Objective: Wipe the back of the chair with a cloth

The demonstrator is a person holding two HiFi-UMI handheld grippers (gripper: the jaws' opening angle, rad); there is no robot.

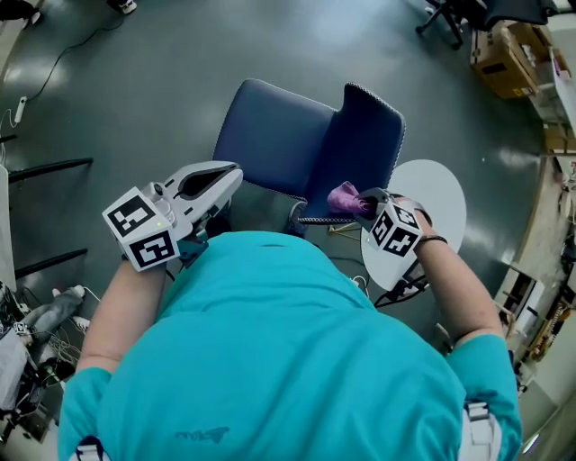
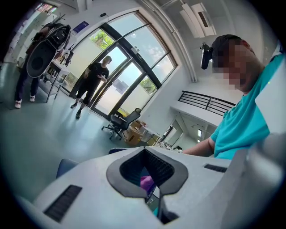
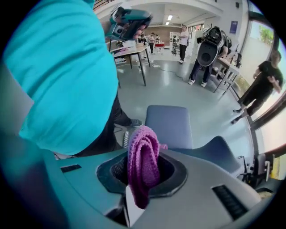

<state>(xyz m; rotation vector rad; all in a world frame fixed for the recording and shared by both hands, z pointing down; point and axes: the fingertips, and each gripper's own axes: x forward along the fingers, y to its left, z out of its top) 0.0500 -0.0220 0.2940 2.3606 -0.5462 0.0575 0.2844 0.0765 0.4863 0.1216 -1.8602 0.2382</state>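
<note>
A dark blue chair (image 1: 270, 135) stands on the grey floor in front of me, its backrest (image 1: 367, 144) on the right of the seat. My right gripper (image 1: 364, 203) is shut on a folded purple knitted cloth (image 1: 345, 197), which rests at the near lower edge of the backrest. In the right gripper view the cloth (image 3: 143, 163) fills the jaws, with the chair (image 3: 170, 125) just beyond. My left gripper (image 1: 232, 173) hovers left of the chair's near corner, jaws shut and holding nothing. In the left gripper view the left gripper (image 2: 145, 154) shows a bit of the cloth (image 2: 146, 182) through its hollow.
A round white table (image 1: 436, 198) stands right of the chair, under my right hand. Cardboard boxes (image 1: 506, 59) and a black office chair (image 1: 463, 13) sit at the far right. Cables and gear (image 1: 36, 333) lie at the left. People stand (image 3: 262, 85) farther off.
</note>
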